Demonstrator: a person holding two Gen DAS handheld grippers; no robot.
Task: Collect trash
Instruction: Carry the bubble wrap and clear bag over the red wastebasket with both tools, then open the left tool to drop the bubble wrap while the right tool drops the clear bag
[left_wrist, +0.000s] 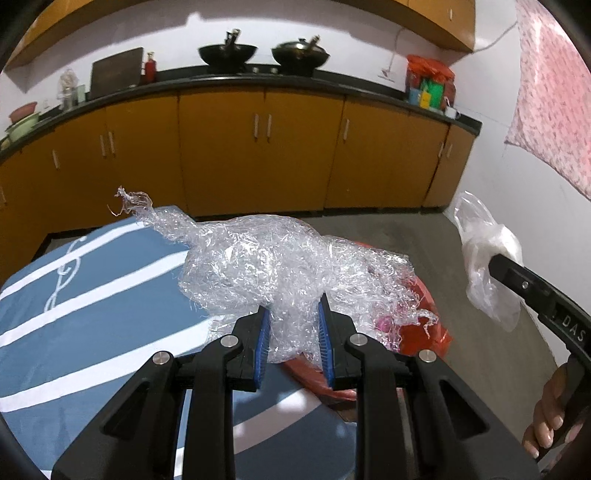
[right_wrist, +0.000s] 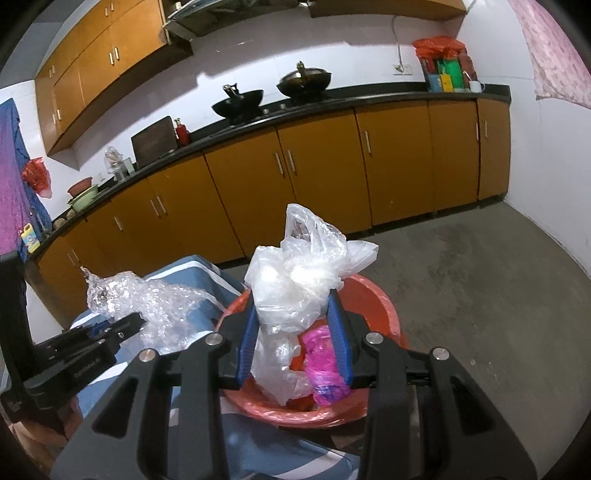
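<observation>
Kitchen floor, long run of orange cabinets behind. Blue-and-white striped cloth over a low surface in front, red basin at its edge, already holding a pink wrapper and other scraps.

Step in hand, by the look of it: carrying two loads of trash to the basin. To do well: bring each load fully over the basin rim before letting go, lower it close so light film doesn't drift out, release one side at a time, keep trailing shreds off the cloth.

Left gripper: jaws narrowly apart, blue pads pinched on a big wad of crinkled clear wrap, held above cloth and basin edge, a twisted tail sticking up left.

Right gripper: jaws a bit wider, clamped on a white plastic bag, bunched up, hanging right over the basin.
</observation>
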